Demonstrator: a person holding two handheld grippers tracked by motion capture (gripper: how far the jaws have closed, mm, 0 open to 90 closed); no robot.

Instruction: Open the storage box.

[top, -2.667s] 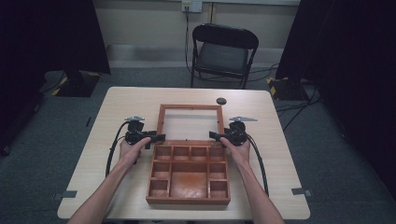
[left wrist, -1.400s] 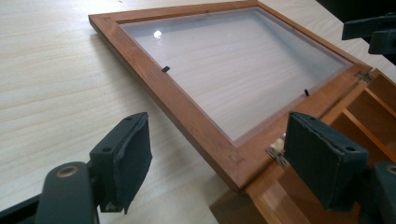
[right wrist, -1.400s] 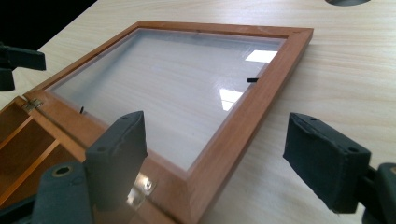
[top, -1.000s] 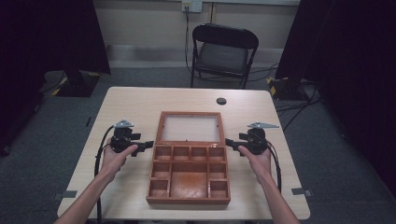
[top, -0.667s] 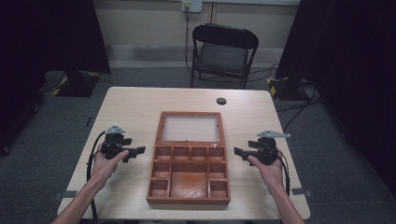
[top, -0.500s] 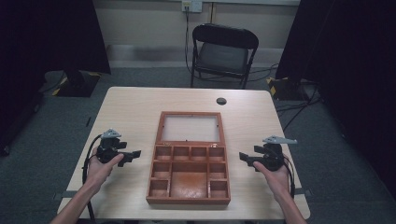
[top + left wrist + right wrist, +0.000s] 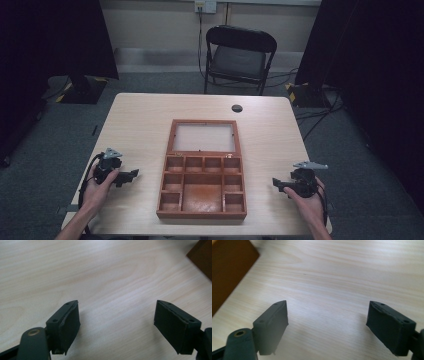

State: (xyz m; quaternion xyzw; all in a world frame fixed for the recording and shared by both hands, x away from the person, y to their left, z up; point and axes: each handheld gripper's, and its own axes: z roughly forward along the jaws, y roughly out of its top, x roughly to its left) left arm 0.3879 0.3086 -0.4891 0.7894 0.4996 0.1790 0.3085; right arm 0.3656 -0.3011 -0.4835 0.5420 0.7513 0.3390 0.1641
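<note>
An open wooden box (image 7: 201, 214) with several empty compartments lies mid-table, its glass-paned lid (image 7: 204, 138) folded flat behind it. My left gripper (image 7: 132, 175) rests low over the table left of the box, jaws apart with nothing between them; they have just been closing slightly. In the left gripper view the gripper (image 7: 116, 315) has bare tabletop between its pads and a box corner (image 7: 203, 257) at the upper right. My right gripper (image 7: 275, 184) sits right of the box, open and empty, its jaws just opening further. The right gripper view shows that gripper (image 7: 328, 315) and the box side (image 7: 229, 270).
The pale wooden table (image 7: 140, 125) has a black round grommet (image 7: 237, 108) near its far edge. A black folding chair (image 7: 239, 55) stands behind the table. Dark curtains hang at both sides, and cables trail on the grey floor at the right.
The lid, earlier held upright between both grippers, now lies flat. Both hands have drawn away from the box, outward and toward the table's near edge, and sunk lower.
</note>
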